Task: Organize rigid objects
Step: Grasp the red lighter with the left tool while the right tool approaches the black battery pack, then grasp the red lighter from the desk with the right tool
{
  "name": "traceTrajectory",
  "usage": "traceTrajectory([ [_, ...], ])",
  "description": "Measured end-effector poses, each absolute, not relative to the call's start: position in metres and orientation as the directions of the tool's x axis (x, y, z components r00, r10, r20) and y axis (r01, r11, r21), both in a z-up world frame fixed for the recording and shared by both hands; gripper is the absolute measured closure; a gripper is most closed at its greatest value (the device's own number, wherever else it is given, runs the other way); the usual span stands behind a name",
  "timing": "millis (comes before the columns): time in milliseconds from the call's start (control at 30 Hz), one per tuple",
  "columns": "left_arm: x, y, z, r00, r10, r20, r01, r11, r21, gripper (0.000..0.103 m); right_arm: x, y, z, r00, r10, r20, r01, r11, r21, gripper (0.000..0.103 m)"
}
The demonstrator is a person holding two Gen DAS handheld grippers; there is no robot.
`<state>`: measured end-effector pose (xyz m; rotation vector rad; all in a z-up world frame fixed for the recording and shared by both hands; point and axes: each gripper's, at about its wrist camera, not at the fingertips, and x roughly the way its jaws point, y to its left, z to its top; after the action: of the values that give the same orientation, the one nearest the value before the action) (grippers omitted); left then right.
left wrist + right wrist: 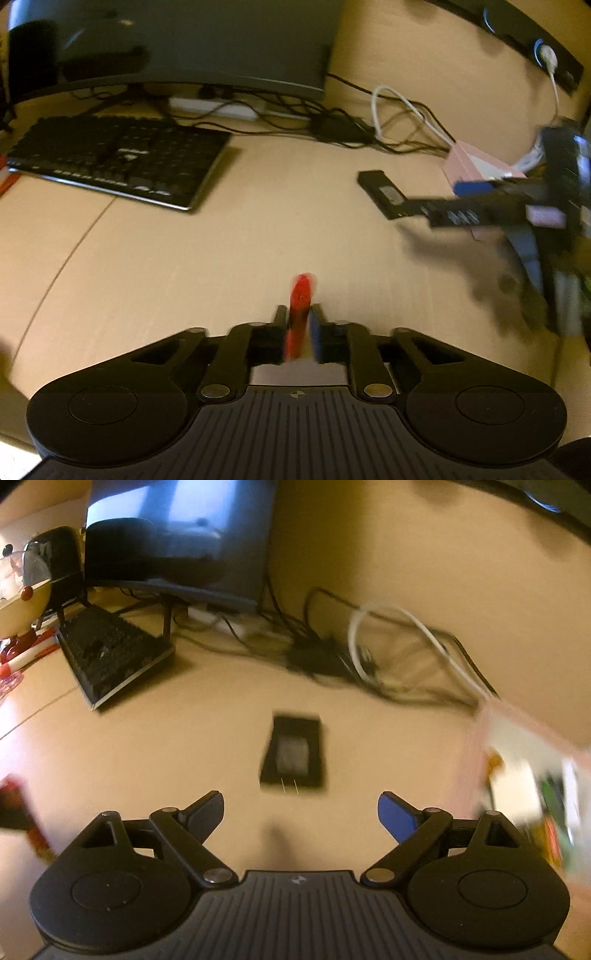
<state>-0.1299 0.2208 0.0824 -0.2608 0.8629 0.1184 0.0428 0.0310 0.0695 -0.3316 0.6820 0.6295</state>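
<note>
My left gripper (300,314) is shut on a slim red object (298,314) that sticks up between its pads, above the bare desk. A flat black rectangular device (293,753) with a grey label lies on the desk just ahead of my right gripper (301,812), whose jaws stand wide open with nothing between them. The same black device (384,194) shows in the left wrist view at the right, with my right gripper (461,206) over it, blurred. A pink box (476,168) sits behind it.
A black keyboard (118,158) lies at the left under a dark monitor (177,44). Tangled black cables (332,125) and a white cable (406,638) run along the desk's back. A round figurine (18,594) stands at the far left. The pink box (517,746) fills the right edge.
</note>
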Motion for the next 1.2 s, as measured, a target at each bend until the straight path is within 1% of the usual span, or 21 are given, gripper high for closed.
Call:
traceTrajectory([
  [100,-0.136,0.232,0.081,0.662,-0.014,-0.750,-0.218,0.953,-0.211,0.090,0.071,0.058,0.067,0.619,0.410,-0.670,-0.614,0.785,-0.087,0.011],
  [267,-0.139,0.239,0.078,0.691,-0.054,-0.720,-0.170,0.957,-0.235,0.090,0.105,0.092,0.058,0.617,0.349,-0.705,-0.562,0.823,-0.085,0.011],
  [333,-0.137,0.247,0.077,0.713,-0.065,-0.699,-0.176,0.947,-0.267,0.090,0.104,0.098,0.059,0.602,0.366,-0.710,-0.562,0.826,-0.050,0.011],
  [400,-0.135,0.257,0.077,0.734,-0.069,-0.675,-0.196,0.931,-0.309,0.088,0.092,0.100,0.059,0.574,0.402,-0.713,-0.579,0.815,-0.007,0.011],
  [467,-0.133,0.266,0.078,0.760,-0.050,-0.648,-0.212,0.924,-0.320,0.088,0.077,0.110,0.059,0.561,0.424,-0.711,-0.601,0.800,0.003,0.011],
  [567,-0.125,0.277,0.078,0.764,-0.032,-0.645,-0.225,0.923,-0.312,0.088,0.051,0.122,0.061,0.546,0.450,-0.707,-0.645,0.764,-0.011,0.011],
  [700,-0.122,0.289,0.078,0.771,-0.037,-0.636,-0.219,0.922,-0.319,0.088,0.022,0.125,0.066,0.503,0.500,-0.705,-0.688,0.725,0.024,0.011],
  [800,-0.129,0.303,0.078,0.779,-0.020,-0.627,-0.244,0.911,-0.331,0.088,0.002,0.126,0.065,0.491,0.501,-0.713,-0.703,0.711,0.015,0.011],
  [900,-0.142,0.326,0.077,0.775,0.022,-0.632,-0.309,0.885,-0.348,0.088,-0.020,0.125,0.067,0.470,0.516,-0.716,-0.728,0.686,0.017,0.011],
  [1000,-0.152,0.346,0.074,0.752,0.057,-0.657,-0.383,0.848,-0.365,0.088,-0.044,0.127,0.066,0.428,0.542,-0.723,-0.766,0.642,0.028,0.011],
  [1067,-0.157,0.352,0.076,0.749,0.077,-0.658,-0.402,0.842,-0.359,0.088,-0.057,0.133,0.064,0.405,0.554,-0.727,-0.784,0.620,0.036,0.011],
  [1100,-0.159,0.354,0.076,0.750,0.081,-0.657,-0.405,0.841,-0.358,0.088,-0.064,0.137,0.061,0.405,0.559,-0.724,-0.789,0.614,0.033,0.013],
  [1200,-0.162,0.354,0.077,0.744,0.085,-0.662,-0.411,0.840,-0.354,0.088,-0.076,0.150,0.054,0.425,0.571,-0.702,-0.794,0.608,0.014,0.030],
])
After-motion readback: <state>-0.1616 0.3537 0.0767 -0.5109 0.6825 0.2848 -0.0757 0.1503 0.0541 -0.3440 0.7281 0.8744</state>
